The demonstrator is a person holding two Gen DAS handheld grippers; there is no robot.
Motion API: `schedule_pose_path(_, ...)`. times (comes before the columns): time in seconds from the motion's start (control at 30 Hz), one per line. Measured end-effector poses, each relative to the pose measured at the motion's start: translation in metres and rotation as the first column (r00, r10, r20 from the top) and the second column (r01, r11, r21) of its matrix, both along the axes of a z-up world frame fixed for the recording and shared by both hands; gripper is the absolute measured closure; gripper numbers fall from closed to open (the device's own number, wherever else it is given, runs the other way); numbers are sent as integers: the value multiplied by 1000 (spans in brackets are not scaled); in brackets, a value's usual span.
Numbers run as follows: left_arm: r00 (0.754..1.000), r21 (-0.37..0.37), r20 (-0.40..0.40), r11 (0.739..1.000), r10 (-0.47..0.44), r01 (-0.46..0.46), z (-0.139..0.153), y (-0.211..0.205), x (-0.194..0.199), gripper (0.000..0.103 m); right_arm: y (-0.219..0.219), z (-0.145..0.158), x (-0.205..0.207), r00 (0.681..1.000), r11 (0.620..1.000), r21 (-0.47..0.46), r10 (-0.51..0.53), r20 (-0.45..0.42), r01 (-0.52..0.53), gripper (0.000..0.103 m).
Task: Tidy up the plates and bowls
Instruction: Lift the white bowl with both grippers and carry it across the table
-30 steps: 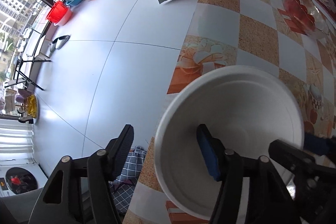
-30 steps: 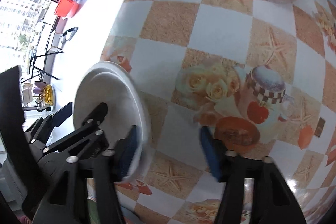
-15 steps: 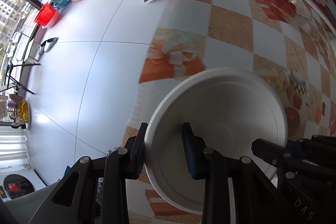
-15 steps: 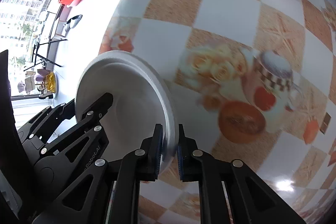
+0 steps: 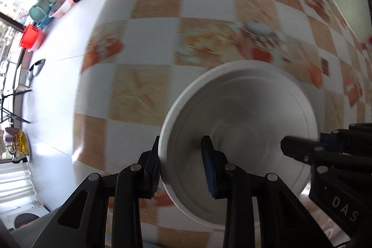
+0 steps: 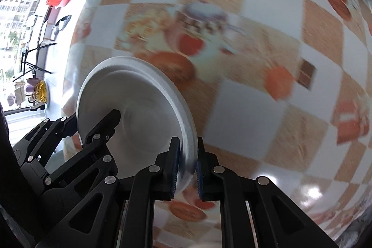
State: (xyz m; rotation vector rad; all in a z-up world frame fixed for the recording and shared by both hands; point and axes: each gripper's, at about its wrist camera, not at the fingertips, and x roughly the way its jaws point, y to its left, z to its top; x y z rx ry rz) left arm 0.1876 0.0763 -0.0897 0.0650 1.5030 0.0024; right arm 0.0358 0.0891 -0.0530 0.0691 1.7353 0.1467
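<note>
Left tongs and right tongs closed on bowl rim, bowl moved inward over table

Home: patterned tablecloth, washbasins.

I see a plain white bowl over a tablecloth checked in white and tan-orange, with orange fruit and flower prints. My grippers are black with blue pads. On the pale floor sit a red tub and a teal one.
</note>
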Motion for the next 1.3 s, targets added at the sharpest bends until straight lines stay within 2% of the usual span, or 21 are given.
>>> schedule_pose_path(0.3,995,-45,-29,994,-100,99,4,-63,-25,68,-52,7,-38,997,996,-50,-72,-32,70,89)
schedule_pose_path(0.47,985,-51,-39,984,-171,169,4,-100,-45,68,-74,9,-59,991,991,-54,-127,-43,124,89)
schedule_pose_path(0.67,977,-69,-55,977,-204,200,5,-124,-57,68,-95,9,-82,977,978,-43,-208,-49,206,89)
schedule_pose_path(0.83,977,-70,-55,977,-207,203,5,-135,-69,68,-110,5,-93,965,966,-25,-259,-51,258,89)
schedule_pose_path(1.03,977,-67,-71,979,-199,194,6,-136,-69,68,-116,3,-105,960,961,-22,-275,-46,274,88)
schedule_pose_path(1.07,978,-68,-70,979,-198,193,4,-147,-70,68,-120,6,-104,961,962,-23,-274,-46,273,88)
schedule_pose_path(1.13,978,-69,-72,979,-195,191,11,-145,-75,68,-124,9,-109,961,962,-22,-274,-45,273,88)
schedule_pose_path(1.3,977,-66,-73,978,-200,195,7,-135,-70,68,-124,13,-112,958,959,-20,-282,-52,282,88)
